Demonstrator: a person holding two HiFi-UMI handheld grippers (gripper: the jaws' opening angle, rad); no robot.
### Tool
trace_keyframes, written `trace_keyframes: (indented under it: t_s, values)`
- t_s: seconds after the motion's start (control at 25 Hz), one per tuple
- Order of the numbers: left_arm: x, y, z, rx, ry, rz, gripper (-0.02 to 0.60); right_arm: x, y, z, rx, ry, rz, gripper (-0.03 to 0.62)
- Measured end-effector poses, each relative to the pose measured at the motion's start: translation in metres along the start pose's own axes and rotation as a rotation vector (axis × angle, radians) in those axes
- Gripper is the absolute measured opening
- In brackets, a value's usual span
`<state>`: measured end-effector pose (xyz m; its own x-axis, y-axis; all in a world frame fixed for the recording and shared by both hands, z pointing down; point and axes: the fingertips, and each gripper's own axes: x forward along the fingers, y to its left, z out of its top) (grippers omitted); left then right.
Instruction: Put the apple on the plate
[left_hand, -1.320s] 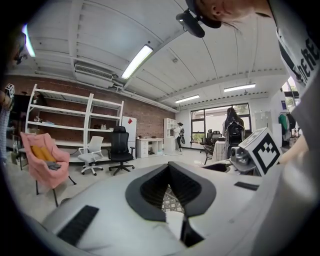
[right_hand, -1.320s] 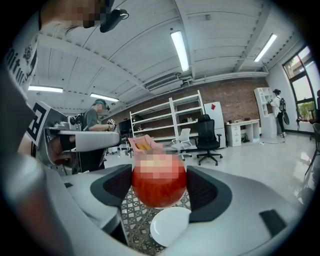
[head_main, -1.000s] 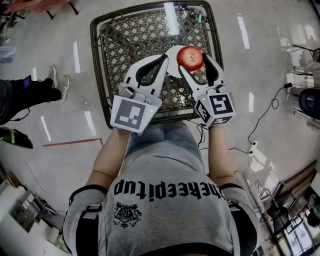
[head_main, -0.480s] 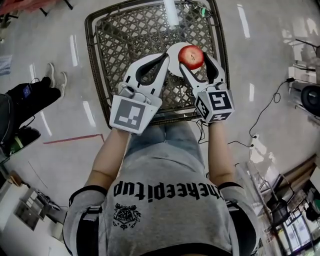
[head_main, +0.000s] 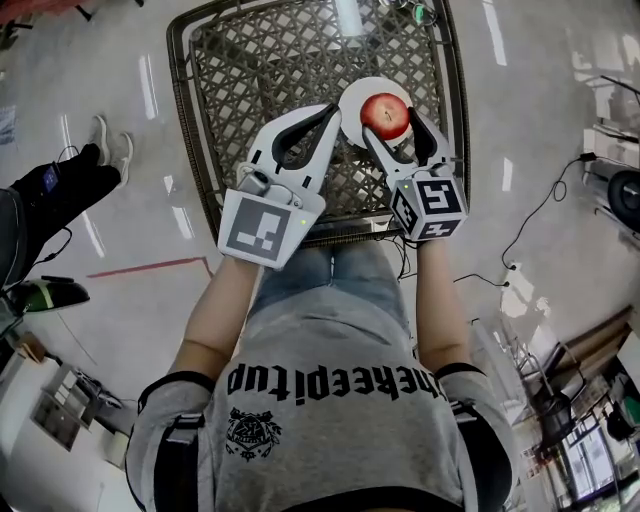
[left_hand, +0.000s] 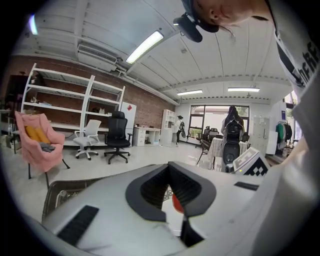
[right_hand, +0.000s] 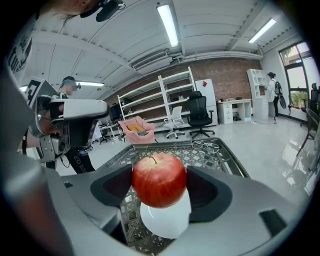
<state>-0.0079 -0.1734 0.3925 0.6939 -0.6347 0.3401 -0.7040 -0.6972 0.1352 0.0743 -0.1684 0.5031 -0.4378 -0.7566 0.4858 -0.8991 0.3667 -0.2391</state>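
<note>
Almost there: apple carried over the plate.

Clamped from both sides between the jaws of the right gripper, which stand about an apple's width apart, the red apple hangs stem up. The white plate lies just beneath the jaws on the lattice table; whether fruit and plate touch I cannot tell. The left gripper waits beside it, tips together, holding nothing. This looks like the placing step: the next move probably calls for a short lowering, then easing the jaws apart gently so the apple does not roll. The grey shirt carries upside-down print that seems to read "keepitup"; the gripper cubes show only square markers.
</note>
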Motion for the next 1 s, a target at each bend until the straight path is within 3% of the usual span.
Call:
trace_keyframes:
  t_s: [1.0]
  values:
    - [0.001, 0.028, -0.018, -0.033, 0.013, 0.032, 0.031, 0.039, -0.007, -0.049, 0.017, 0.110, -0.034, 0.359]
